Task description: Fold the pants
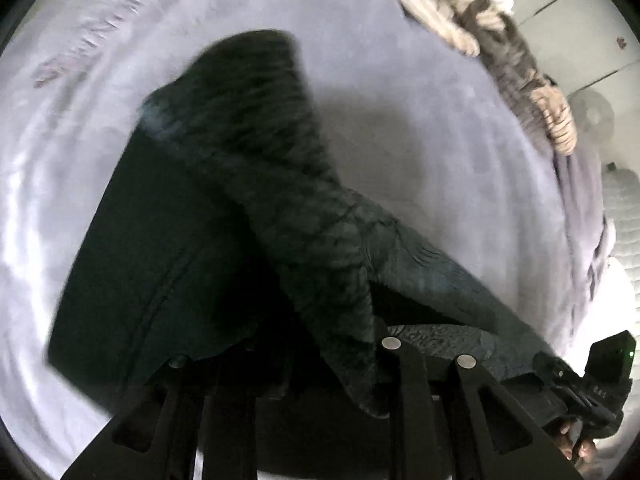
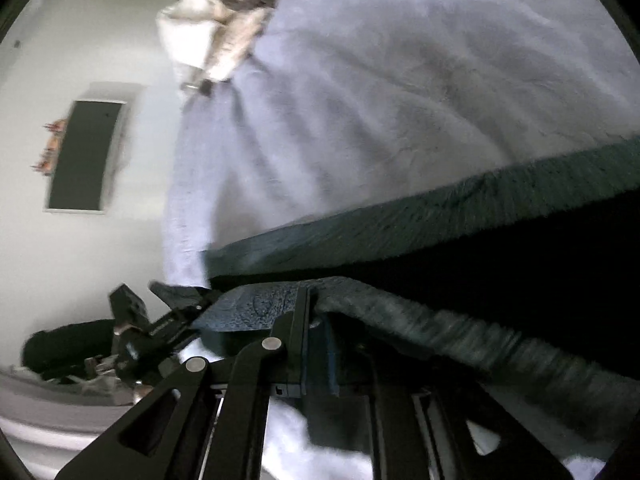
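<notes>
- Left claw [image 1: 320,384]: matte black linkage bars are showing triangular cut-outs and round silver pivot pins.
- Right claw [image 2: 316,344]: black bars, silver pins and blue pads are showing.

Pants [image 1: 168,248] partly lying on bed [image 1: 400,128], near end lifted above it. Blanket [image 1: 500,28] heaped at bed's far edge. Right hand-held gripper [image 1: 576,396] right of pants; left hand-held gripper [image 2: 168,320] left.

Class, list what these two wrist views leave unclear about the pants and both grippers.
- Left wrist view: the pants are smeared by motion; the left gripper tips hide under the fabric.
- Right wrist view: the pants run off the right edge, so their full shape is lost.
- Right gripper: cloth covers its jaws.
</notes>
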`<act>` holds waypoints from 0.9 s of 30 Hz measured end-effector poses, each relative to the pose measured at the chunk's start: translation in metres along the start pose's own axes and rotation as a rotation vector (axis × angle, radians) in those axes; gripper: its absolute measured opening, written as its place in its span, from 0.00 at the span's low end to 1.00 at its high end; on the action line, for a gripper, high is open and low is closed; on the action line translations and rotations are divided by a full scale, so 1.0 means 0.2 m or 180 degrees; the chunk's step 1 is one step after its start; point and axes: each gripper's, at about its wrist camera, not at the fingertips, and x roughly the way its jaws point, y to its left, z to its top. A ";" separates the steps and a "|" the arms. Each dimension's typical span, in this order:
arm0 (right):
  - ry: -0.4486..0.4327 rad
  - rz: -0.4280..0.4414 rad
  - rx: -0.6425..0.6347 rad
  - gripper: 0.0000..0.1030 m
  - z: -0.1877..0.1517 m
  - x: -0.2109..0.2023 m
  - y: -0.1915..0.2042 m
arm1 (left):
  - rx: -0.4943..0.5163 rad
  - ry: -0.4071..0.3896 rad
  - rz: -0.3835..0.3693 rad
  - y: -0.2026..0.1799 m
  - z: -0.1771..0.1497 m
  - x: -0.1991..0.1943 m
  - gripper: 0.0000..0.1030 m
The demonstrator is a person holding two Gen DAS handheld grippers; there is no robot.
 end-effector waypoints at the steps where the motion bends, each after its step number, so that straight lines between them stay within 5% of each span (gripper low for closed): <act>1: -0.0012 -0.0085 0.0016 0.10 0.01 0.03 -0.02 | 0.0005 0.0020 -0.0009 0.00 0.01 0.01 0.24; 5: -0.0044 -0.0168 0.0225 0.35 0.06 0.13 -0.09 | 0.0142 0.0224 -0.0160 -0.02 0.02 -0.08 0.30; 7: -0.0120 -0.0105 0.0244 0.59 0.05 0.10 -0.05 | 0.0301 0.0214 -0.0199 -0.03 0.00 -0.18 0.31; 8: -0.0154 -0.0115 0.0197 0.75 0.02 0.07 -0.02 | 0.0362 0.0140 -0.0154 -0.02 -0.02 -0.25 0.45; 9: -0.0198 -0.0149 0.0108 0.76 -0.01 0.02 0.02 | 0.0387 0.0036 -0.0095 -0.01 -0.03 -0.32 0.61; 10: -0.0196 -0.0123 0.0037 0.76 -0.04 -0.01 0.06 | 0.0388 -0.0104 -0.0084 0.00 -0.03 -0.38 0.64; 13: -0.0098 -0.0014 -0.0044 0.70 -0.13 -0.03 0.13 | 0.0473 -0.0261 -0.0008 0.04 -0.04 -0.46 0.65; 15: 0.0023 -0.0047 -0.0128 0.53 -0.18 0.01 0.16 | 0.0615 -0.0228 0.0240 0.04 -0.04 -0.41 0.65; 19: 0.0228 -0.0579 -0.0225 0.52 -0.19 0.21 0.16 | 0.0685 -0.0031 0.0748 0.01 -0.04 -0.23 0.65; 23: -0.0038 -0.0587 0.0143 0.51 -0.19 0.07 0.11 | 0.0976 -0.0057 0.0424 -0.14 -0.17 -0.34 0.65; 27: -0.0330 -0.0502 -0.0045 0.62 -0.36 -0.32 0.12 | 0.1437 0.0175 0.0086 -0.35 -0.32 -0.36 0.65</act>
